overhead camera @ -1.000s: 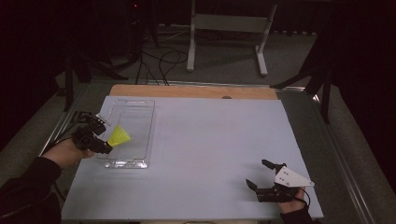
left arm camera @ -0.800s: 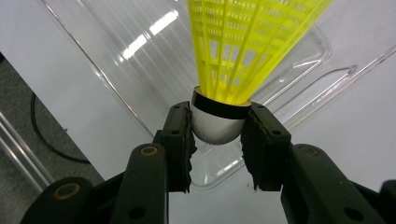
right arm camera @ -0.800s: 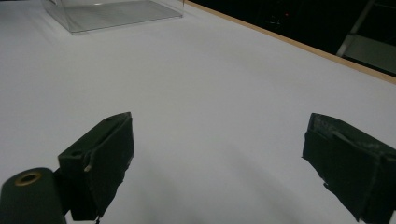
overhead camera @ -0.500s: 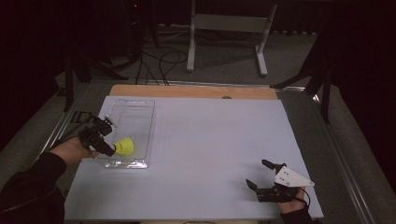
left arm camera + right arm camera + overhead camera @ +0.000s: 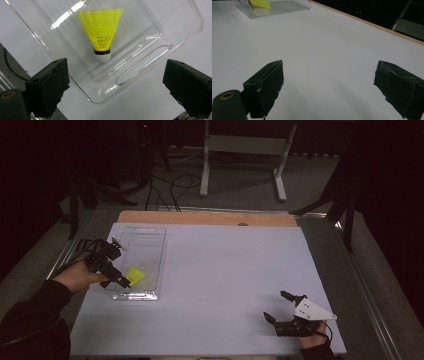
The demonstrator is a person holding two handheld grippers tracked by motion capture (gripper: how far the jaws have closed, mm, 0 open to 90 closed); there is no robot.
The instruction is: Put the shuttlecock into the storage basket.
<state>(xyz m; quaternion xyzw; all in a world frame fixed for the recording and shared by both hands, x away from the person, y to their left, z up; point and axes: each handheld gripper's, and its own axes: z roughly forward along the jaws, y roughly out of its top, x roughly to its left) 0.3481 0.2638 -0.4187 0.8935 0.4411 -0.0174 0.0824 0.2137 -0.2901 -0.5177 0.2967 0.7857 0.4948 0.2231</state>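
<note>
High view, right gripper (image 5: 278, 312): near right on the white table (image 5: 225, 285), jaws wide, holding nothing.
Left gripper (image 5: 111, 270): left edge, jaws wide, holding nothing.
Shuttlecock (image 5: 101, 30): yellow, lying inside the clear tray (image 5: 150, 240), far left.

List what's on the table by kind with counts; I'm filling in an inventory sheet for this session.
Shuttlecock: 1
Clear tray: 1
Grippers: 2 (left, right)
Total: 4
</note>
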